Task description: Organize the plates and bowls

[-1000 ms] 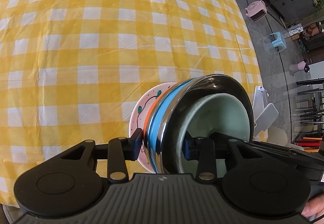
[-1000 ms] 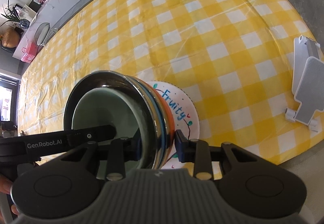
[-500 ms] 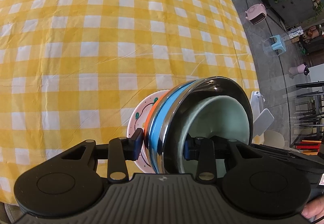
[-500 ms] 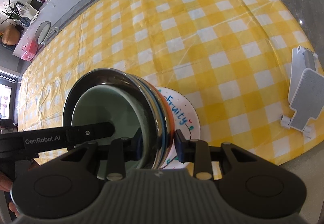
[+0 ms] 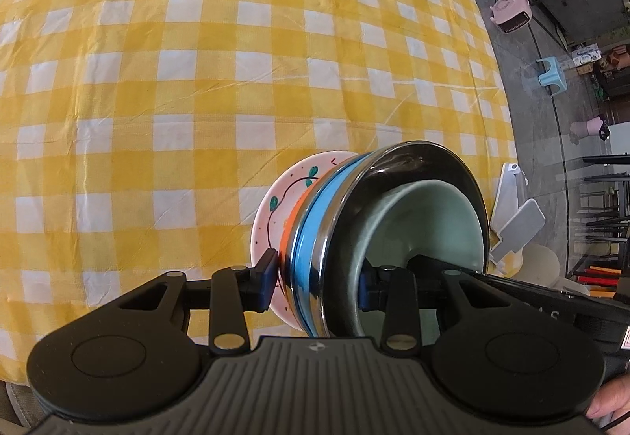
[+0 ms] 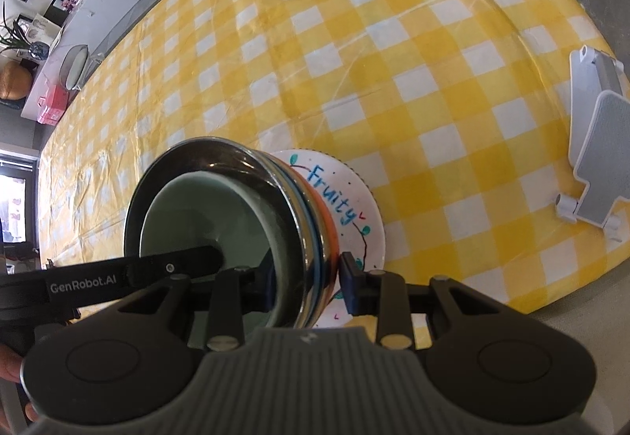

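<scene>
A stack of dishes is held between both grippers above the yellow checked tablecloth (image 5: 197, 61). From the bottom it has a white "Fruity" plate (image 6: 354, 206), an orange plate (image 5: 289, 226), a blue plate (image 5: 311, 230), a steel bowl (image 5: 417, 159) and a pale green bowl (image 5: 433, 214) nested inside. My left gripper (image 5: 315, 279) is shut on one side of the stack, one finger under the plate and one inside the bowls. My right gripper (image 6: 307, 279) is shut on the opposite side (image 6: 220, 198) the same way. The stack looks tilted in both views.
A white and grey folding stand (image 6: 594, 167) lies on the cloth near the table's edge, also in the left wrist view (image 5: 516, 214). Beyond the edge are grey floor, a pink heater (image 5: 512, 12), a blue stool (image 5: 551, 71) and dark chairs (image 5: 602, 222).
Both grippers have lifted the stack a little and the table looks farther below. The grip on the stack has not changed.
</scene>
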Tool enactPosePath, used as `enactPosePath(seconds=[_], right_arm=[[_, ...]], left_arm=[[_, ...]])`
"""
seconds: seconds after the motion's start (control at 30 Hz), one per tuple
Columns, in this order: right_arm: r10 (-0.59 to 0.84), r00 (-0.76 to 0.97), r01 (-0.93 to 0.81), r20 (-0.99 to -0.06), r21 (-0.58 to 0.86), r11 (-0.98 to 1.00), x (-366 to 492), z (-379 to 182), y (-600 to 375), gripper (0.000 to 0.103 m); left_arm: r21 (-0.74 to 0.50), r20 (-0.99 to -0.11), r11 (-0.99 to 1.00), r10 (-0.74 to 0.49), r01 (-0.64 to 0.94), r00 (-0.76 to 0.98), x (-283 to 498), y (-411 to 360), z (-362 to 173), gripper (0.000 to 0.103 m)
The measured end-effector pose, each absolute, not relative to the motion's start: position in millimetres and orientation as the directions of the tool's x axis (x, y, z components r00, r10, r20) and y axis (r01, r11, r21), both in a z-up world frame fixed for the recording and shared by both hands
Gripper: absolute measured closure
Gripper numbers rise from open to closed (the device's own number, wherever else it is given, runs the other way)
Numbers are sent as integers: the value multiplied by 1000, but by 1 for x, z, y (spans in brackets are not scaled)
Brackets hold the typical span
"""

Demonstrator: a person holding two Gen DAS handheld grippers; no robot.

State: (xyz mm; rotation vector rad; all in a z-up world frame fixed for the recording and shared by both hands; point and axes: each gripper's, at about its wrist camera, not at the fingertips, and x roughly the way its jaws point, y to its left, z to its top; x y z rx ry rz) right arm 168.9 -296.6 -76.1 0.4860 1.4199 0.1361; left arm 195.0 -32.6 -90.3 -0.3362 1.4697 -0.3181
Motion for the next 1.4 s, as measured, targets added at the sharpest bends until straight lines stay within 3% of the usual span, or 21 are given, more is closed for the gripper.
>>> enactPosePath(seconds=[0.2, 0.27, 0.33, 0.47, 0.7, 0.77, 0.87, 1.07, 1.33, 1.4], right_arm=[[374, 162, 183, -913, 400, 898, 167, -75, -295, 68], [366, 172, 169, -915, 394, 904, 166, -73, -294, 67], [356, 186, 145, -916, 384, 912, 165, -70, -291, 53], [318, 214, 98, -924, 344, 934, 162, -62, -285, 44], [296, 281, 48, -913, 321, 946, 149, -44, -284, 42], [291, 308, 43, -906, 318, 947, 144, -35, -287, 35], [279, 358, 22, -891, 307, 952, 133, -20, -289, 33], [258, 478, -42, -839, 272, 961, 96, 17, -288, 31], [248, 653, -136, -716, 212, 968, 26, 57, -280, 28], [238, 692, -148, -682, 189, 971, 7, 62, -279, 20]], left_arm=[[-415, -907, 910, -414, 1, 84, 195, -33, -91, 59], [-420, -903, 907, -419, 13, 91, 194, -34, -89, 46], [-419, -901, 907, -420, 28, 108, 192, -35, -85, 40], [-393, -901, 916, -400, 74, 166, 188, -36, -69, 32], [-363, -881, 925, -381, 114, 282, 171, -30, -33, 32], [-339, -866, 931, -365, 135, 341, 160, -28, -18, 32], [-286, -835, 941, -338, 181, 434, 140, -30, 6, 31], [-170, -740, 944, -311, 282, 596, 85, -44, 47, 31], [-104, -610, 946, -304, 307, 731, 14, -57, 67, 30], [-60, -573, 949, -286, 309, 768, -1, -60, 67, 28]])
